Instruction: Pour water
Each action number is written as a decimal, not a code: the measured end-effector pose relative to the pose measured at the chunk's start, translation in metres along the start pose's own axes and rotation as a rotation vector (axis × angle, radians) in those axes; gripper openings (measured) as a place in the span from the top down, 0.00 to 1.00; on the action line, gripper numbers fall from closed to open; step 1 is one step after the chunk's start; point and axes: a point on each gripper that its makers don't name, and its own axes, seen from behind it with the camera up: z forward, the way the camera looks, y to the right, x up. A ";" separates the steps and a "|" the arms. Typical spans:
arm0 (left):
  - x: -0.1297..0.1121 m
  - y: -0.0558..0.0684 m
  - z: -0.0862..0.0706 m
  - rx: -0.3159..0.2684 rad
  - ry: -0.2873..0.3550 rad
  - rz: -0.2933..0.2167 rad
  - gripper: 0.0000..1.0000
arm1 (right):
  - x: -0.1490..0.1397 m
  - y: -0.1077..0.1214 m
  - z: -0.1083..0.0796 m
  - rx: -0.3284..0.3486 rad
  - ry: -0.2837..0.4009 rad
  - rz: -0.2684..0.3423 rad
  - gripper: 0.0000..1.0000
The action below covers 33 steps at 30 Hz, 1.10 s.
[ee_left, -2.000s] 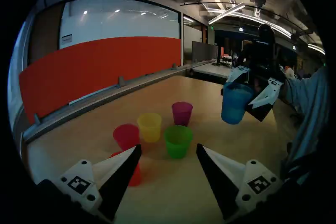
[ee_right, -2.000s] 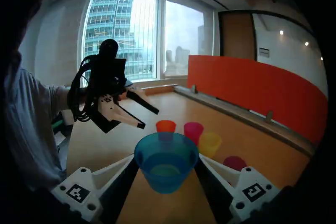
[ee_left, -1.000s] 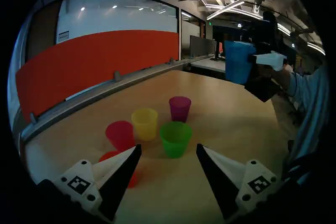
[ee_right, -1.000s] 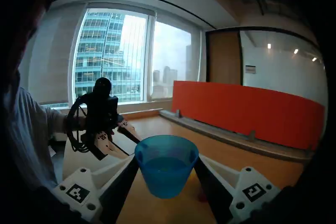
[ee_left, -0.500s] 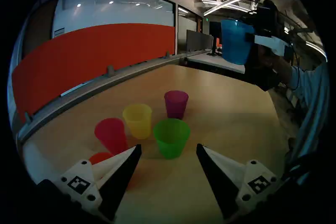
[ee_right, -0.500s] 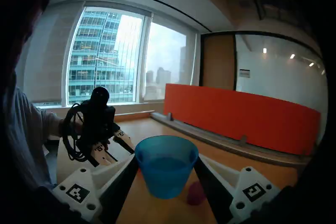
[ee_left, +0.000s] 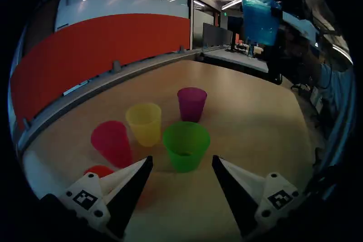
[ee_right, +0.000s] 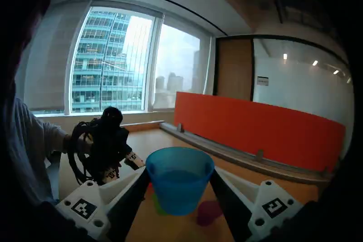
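The blue cup (ee_right: 179, 192) is held upright, mouth up (water inside), clamped by the right gripper (ee_right: 179, 171); the left gripper (ee_left: 181, 157) is spread wide, empty.

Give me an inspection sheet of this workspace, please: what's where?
Surface: pale wooden table.
Job's things: translucent blue plastic cup holding water, held aloft; green plastic cup, yellow plastic cup, purple plastic cup, pink plastic cup grouped upright; orange plastic cup partly hidden.
Clutter: nothing seen.
Grippers: left gripper open, empty; right gripper shut on the blue cup.
Cables: black cable looped at left gripper.
Surroundings: orange wall panel, large window.
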 end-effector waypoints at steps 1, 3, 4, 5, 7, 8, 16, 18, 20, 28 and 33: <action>-0.001 0.000 0.002 0.001 -0.005 0.000 0.03 | 0.001 0.001 0.000 -0.001 -0.002 -0.002 0.09; -0.003 0.000 0.008 0.002 -0.015 0.001 0.03 | 0.003 0.003 0.001 -0.004 -0.005 -0.006 0.09; -0.003 0.000 0.010 0.003 -0.018 0.004 0.03 | 0.004 0.003 0.001 -0.004 -0.005 -0.009 0.09; -0.003 0.001 0.012 0.003 -0.022 0.007 0.03 | 0.005 0.004 0.002 -0.004 -0.006 -0.012 0.09; -0.002 0.001 0.017 0.003 -0.027 0.011 0.03 | 0.007 0.005 0.003 -0.005 -0.008 -0.016 0.09; -0.001 0.002 0.019 0.004 -0.028 0.013 0.02 | 0.008 0.006 0.004 -0.005 -0.008 -0.019 0.09; 0.001 0.004 0.038 -0.002 -0.049 0.007 0.03 | 0.014 0.009 0.008 -0.005 -0.008 -0.022 0.09; 0.002 0.004 0.042 -0.002 -0.056 0.006 0.03 | 0.015 0.010 0.008 -0.006 -0.008 -0.022 0.09; 0.002 0.005 0.046 -0.003 -0.062 0.002 0.03 | 0.016 0.012 0.009 -0.007 -0.007 -0.021 0.09; 0.002 0.005 0.061 -0.006 -0.075 -0.016 0.03 | 0.017 0.021 0.010 -0.015 -0.009 -0.016 0.09; 0.003 0.005 0.065 -0.005 -0.074 -0.020 0.03 | 0.016 0.025 0.011 -0.019 -0.012 -0.014 0.09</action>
